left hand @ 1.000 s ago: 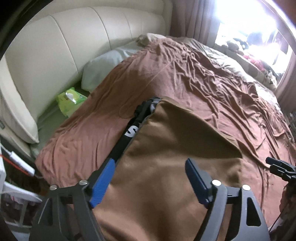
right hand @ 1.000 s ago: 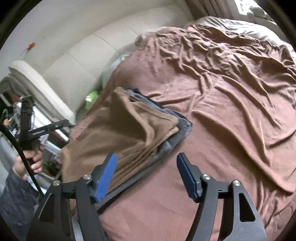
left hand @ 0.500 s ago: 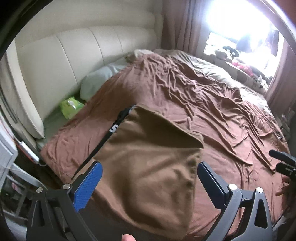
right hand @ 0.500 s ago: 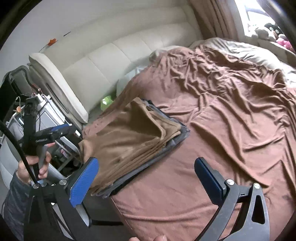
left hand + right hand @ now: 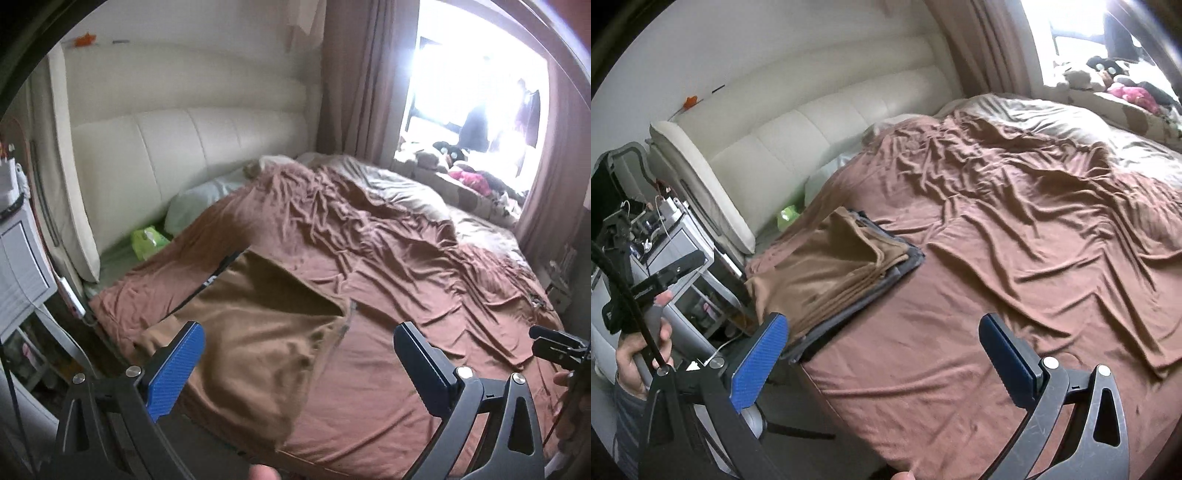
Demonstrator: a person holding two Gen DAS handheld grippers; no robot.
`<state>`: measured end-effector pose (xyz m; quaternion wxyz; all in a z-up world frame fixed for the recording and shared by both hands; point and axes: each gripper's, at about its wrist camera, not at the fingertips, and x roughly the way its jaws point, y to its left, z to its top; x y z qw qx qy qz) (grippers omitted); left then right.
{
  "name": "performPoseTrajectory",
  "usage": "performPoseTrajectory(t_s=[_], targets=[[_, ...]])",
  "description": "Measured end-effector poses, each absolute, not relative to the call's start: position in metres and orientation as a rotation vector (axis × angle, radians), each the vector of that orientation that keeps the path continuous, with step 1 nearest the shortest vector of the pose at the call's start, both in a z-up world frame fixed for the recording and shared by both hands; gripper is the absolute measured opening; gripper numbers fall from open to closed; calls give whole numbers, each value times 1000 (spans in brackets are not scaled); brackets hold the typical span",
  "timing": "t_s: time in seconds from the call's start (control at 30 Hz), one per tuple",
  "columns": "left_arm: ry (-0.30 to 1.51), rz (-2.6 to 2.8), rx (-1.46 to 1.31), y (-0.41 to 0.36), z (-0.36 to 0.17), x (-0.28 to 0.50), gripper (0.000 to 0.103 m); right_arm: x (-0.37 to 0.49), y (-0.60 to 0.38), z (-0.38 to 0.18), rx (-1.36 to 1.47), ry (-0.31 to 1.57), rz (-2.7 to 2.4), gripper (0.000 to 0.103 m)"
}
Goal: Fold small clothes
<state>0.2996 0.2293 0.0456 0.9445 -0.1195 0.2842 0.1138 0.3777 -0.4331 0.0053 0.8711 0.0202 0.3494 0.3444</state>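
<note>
A folded brown garment [image 5: 258, 332] lies on a stack of dark folded clothes [image 5: 879, 284] at the near left corner of the bed; it also shows in the right wrist view [image 5: 827, 273]. My left gripper [image 5: 295, 354] is open and empty, held back above the near edge of the stack. My right gripper [image 5: 882, 347] is open and empty, off the bed's near edge to the right of the stack. The left gripper also shows at the left of the right wrist view [image 5: 665, 277].
The bed is covered by a wrinkled brown sheet [image 5: 406, 258] with a cream padded headboard [image 5: 184, 155] behind. A green packet [image 5: 147, 240] and a pale pillow [image 5: 199, 199] lie by the headboard. A white bedside unit [image 5: 676, 266] stands left of the bed. A window with curtains [image 5: 472, 92] is at the far side.
Both grippers have pulled back and up from the stack and opened wider. The folded brown garment stays on the stack.
</note>
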Motion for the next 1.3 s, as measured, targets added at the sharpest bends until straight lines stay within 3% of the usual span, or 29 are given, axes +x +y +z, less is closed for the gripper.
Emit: performPoseTrajectory(t_s=[0.8,1.3], targets=[[481,64,-192,104,67,192,103,225,-557,29,48,608,587,103],[386,37,-146,53,70,122,103,154,-603,17,29,506,530,103]])
